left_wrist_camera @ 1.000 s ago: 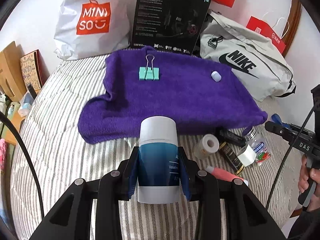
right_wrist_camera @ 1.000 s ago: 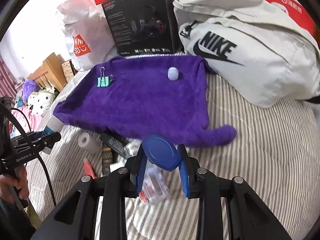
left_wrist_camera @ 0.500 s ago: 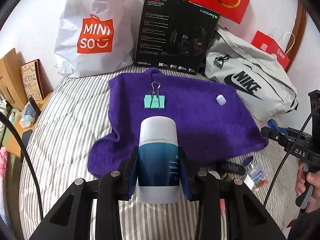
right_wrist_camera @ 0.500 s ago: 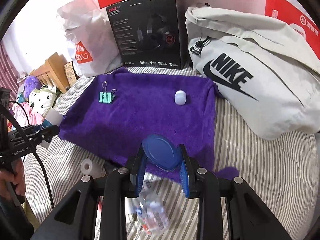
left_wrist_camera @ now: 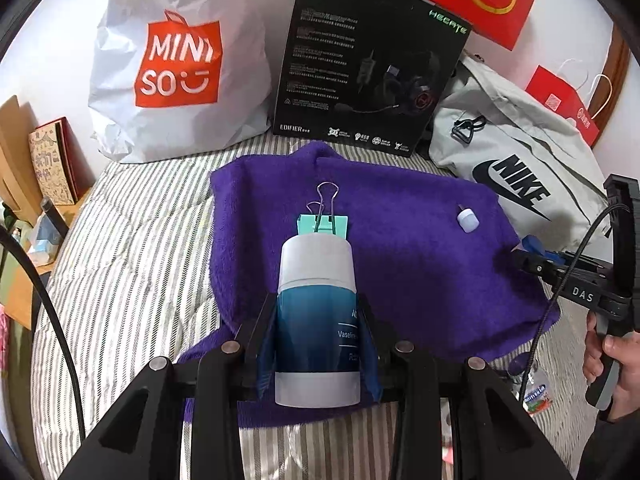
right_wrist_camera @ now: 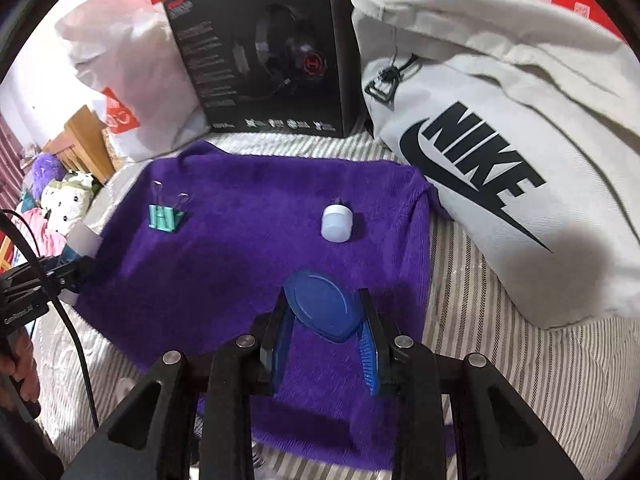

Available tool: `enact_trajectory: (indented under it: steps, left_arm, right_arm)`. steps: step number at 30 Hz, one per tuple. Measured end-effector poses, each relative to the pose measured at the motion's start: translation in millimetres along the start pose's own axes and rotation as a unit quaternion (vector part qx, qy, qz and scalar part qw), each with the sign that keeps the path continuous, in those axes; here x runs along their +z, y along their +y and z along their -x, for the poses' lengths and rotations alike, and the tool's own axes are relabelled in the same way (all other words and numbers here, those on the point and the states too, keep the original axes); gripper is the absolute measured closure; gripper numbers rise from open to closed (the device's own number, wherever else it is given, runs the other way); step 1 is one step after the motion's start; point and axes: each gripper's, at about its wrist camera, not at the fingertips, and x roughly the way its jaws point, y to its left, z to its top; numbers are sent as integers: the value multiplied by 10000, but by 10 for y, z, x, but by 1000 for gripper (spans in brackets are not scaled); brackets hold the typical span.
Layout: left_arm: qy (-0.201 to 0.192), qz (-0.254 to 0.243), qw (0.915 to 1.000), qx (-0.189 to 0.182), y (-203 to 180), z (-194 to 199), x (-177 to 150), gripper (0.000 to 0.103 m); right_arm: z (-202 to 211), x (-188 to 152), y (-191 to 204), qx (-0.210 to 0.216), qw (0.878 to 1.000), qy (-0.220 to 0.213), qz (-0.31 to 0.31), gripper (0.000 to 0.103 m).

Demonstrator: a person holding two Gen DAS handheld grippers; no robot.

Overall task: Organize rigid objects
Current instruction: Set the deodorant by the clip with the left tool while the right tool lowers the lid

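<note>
My left gripper (left_wrist_camera: 316, 300) is shut on a blue-and-white Vaseline bottle (left_wrist_camera: 316, 344), held upright over the near edge of the purple towel (left_wrist_camera: 420, 280). On the towel lie a teal binder clip (left_wrist_camera: 324, 222) just beyond the bottle and a small white cap (left_wrist_camera: 468, 220) to the right. My right gripper (right_wrist_camera: 324, 296) is shut on a flat blue lid (right_wrist_camera: 320, 308) above the towel (right_wrist_camera: 240, 260), with the white cap (right_wrist_camera: 337, 224) just ahead and the clip (right_wrist_camera: 164, 216) far left. The left gripper (right_wrist_camera: 76, 268) shows at the towel's left edge.
A Miniso bag (left_wrist_camera: 180, 64), a black headset box (left_wrist_camera: 368, 64) and a grey Nike bag (left_wrist_camera: 516, 160) line the back of the striped bed (left_wrist_camera: 132, 260). A small clear bottle (left_wrist_camera: 536, 396) lies near a person's hand (left_wrist_camera: 612, 352). Wooden furniture (left_wrist_camera: 16, 152) stands left.
Both grippers have moved forward over the purple towel with their loads. The clip and the white cap now sit much closer, and the loose items on the bed have dropped behind.
</note>
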Motion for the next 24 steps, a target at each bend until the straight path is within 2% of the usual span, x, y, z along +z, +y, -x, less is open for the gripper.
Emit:
enact_trajectory:
  steps: [10,18,24]
  left_arm:
    - [22,14,10000,-89,-15,-258,115,69]
    - [-135,-90,9996,-213,-46,-324,152,69]
    - [-131,-159,9996,-186,-24,-355,140,69]
  right_arm:
    - [-252,33,-40,-15,10000,-8,-51,73]
    - [-224,-8,-77,-37,9996,-212,-174,73]
    - [-210,-2,-25,-42,9996,-290,-29,73]
